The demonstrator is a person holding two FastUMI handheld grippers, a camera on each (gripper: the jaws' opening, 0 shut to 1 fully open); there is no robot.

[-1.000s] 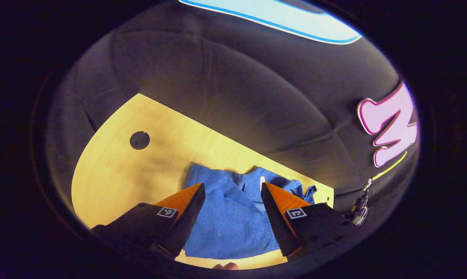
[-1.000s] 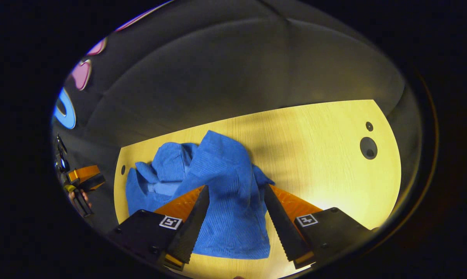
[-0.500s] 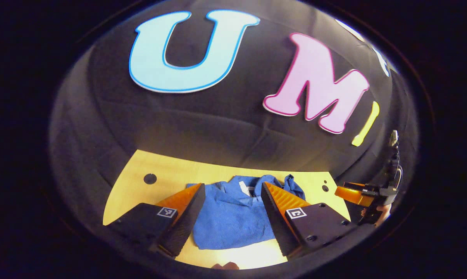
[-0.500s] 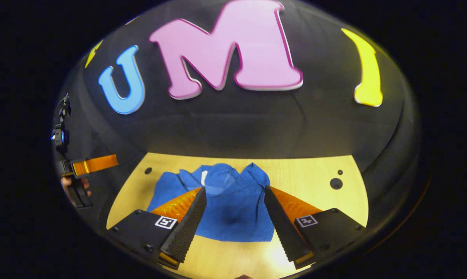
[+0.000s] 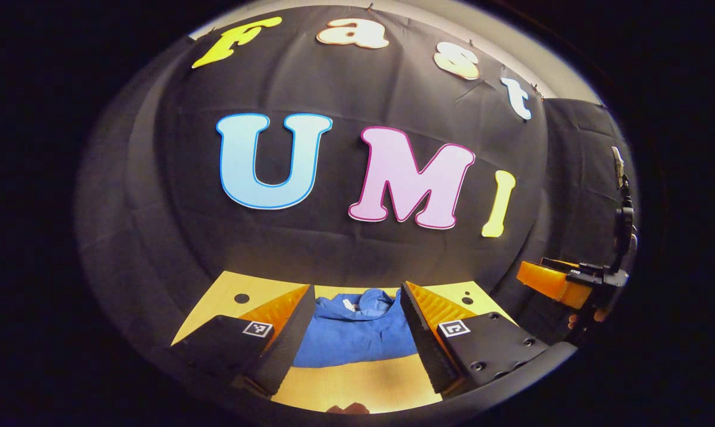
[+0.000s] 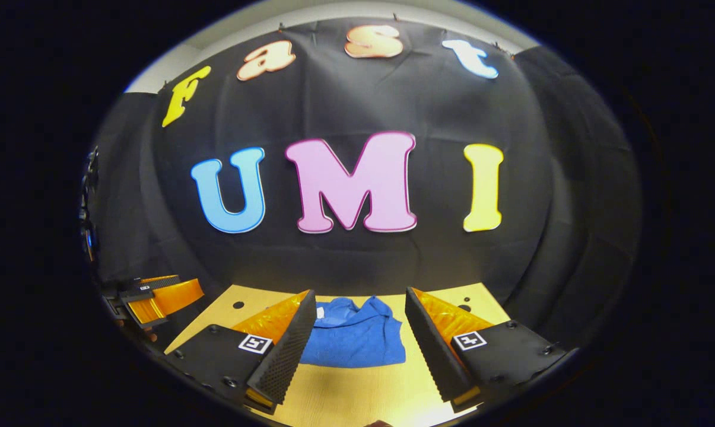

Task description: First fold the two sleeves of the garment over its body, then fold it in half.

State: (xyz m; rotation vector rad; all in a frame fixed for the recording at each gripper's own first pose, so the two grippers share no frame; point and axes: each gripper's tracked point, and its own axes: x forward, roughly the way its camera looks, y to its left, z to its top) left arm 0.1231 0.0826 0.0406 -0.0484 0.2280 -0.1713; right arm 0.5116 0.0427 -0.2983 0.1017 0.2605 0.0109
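Blue garment [image 5: 357,338] lies released — both grippers now raised, open.

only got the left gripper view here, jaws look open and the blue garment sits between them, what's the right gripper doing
Observer: In the right gripper view the right gripper is open too, nothing between its fingers.
Operator: is it touching the garment
Observer: No, the blue garment lies flat on the wooden table beyond its fingertips, apart from them.
Operator: where's my gripper from there
Observer: The left gripper shows at that view's left edge, off the table's side, clear of the cloth.
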